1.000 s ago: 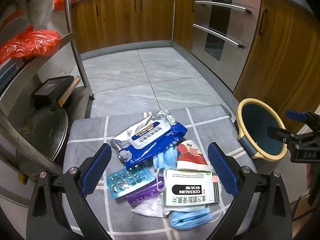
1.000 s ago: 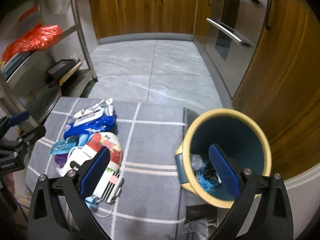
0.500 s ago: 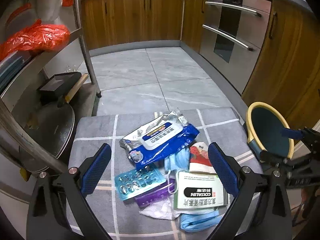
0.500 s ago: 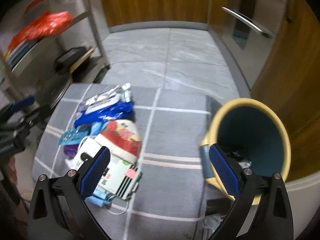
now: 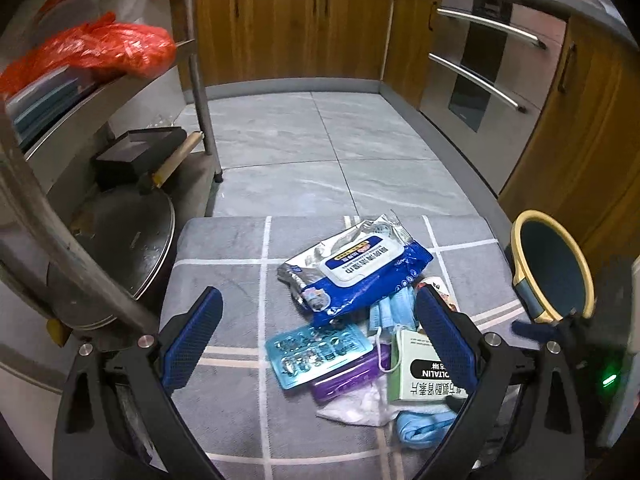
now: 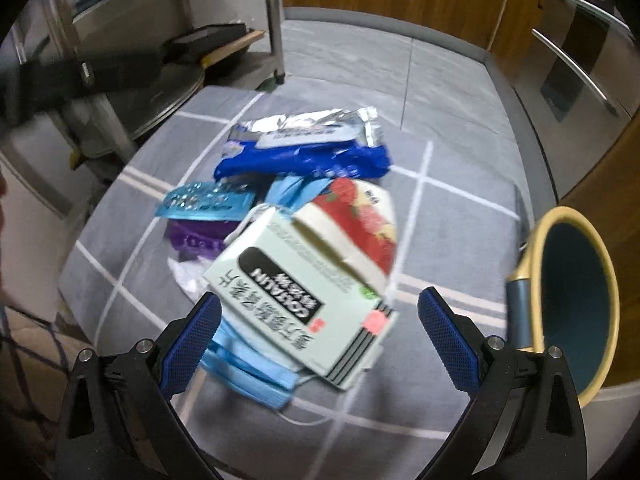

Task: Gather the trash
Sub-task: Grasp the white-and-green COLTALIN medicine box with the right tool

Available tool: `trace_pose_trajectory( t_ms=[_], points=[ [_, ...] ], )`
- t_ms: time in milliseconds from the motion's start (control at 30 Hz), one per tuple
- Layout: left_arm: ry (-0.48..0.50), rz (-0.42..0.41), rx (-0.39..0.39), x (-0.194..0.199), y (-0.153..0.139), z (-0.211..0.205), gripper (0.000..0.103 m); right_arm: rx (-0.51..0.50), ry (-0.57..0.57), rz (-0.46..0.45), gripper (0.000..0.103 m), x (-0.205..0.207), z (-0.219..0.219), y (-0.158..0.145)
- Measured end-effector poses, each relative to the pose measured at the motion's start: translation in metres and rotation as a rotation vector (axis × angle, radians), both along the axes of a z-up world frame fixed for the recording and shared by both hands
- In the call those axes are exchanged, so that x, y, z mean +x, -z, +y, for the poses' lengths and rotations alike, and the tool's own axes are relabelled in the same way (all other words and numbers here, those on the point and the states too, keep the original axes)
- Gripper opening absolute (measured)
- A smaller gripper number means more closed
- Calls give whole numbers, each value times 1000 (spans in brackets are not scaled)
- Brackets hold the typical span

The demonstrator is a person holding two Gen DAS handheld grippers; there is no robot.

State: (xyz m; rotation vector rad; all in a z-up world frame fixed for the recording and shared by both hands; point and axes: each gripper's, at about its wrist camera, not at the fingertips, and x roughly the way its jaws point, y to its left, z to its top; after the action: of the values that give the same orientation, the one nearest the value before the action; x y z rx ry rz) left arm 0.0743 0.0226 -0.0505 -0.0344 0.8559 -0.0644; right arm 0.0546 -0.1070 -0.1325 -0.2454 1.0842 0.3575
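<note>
A heap of trash lies on a grey checked mat point(image 5: 224, 256): a blue wet-wipes pack point(image 5: 356, 272), a teal blister pack point(image 5: 316, 354), a purple packet point(image 5: 348, 376), blue face masks point(image 5: 390, 312) and a pale green medicine box point(image 5: 424, 372). My left gripper point(image 5: 320, 340) hovers open above the heap's near side. In the right wrist view the medicine box point(image 6: 304, 292) lies just ahead of my open right gripper point(image 6: 318, 338), on top of a red-and-white packet point(image 6: 360, 208) and blue masks point(image 6: 248, 376). A yellow-rimmed teal bin point(image 6: 576, 308) stands at the mat's right edge.
A metal rack point(image 5: 80, 128) with red bags point(image 5: 96, 52), a black tray and a large pan lid point(image 5: 128, 264) stands left of the mat. Wooden cabinets point(image 5: 296, 32) and an oven point(image 5: 480, 80) line the far and right sides. Grey tiled floor point(image 5: 304, 144) lies beyond.
My right gripper has swung left from over the bin and dropped close to the medicine box. The left gripper has shifted left and slightly back, still open.
</note>
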Motion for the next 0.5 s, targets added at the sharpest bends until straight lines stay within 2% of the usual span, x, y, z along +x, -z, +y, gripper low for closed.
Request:
trace_pose_trajectory(
  t_ms=[133, 233, 500],
  points=[
    [-20, -1, -46, -3, -2, 14, 96, -64, -12, 8, 96, -1, 15, 14],
    [-30, 5, -79, -4, -3, 22, 96, -68, -17, 16, 94, 0, 20, 19],
    [-19, -1, -99, -5, -5, 19, 96, -132, -19, 42, 74, 3, 24, 32]
  ],
)
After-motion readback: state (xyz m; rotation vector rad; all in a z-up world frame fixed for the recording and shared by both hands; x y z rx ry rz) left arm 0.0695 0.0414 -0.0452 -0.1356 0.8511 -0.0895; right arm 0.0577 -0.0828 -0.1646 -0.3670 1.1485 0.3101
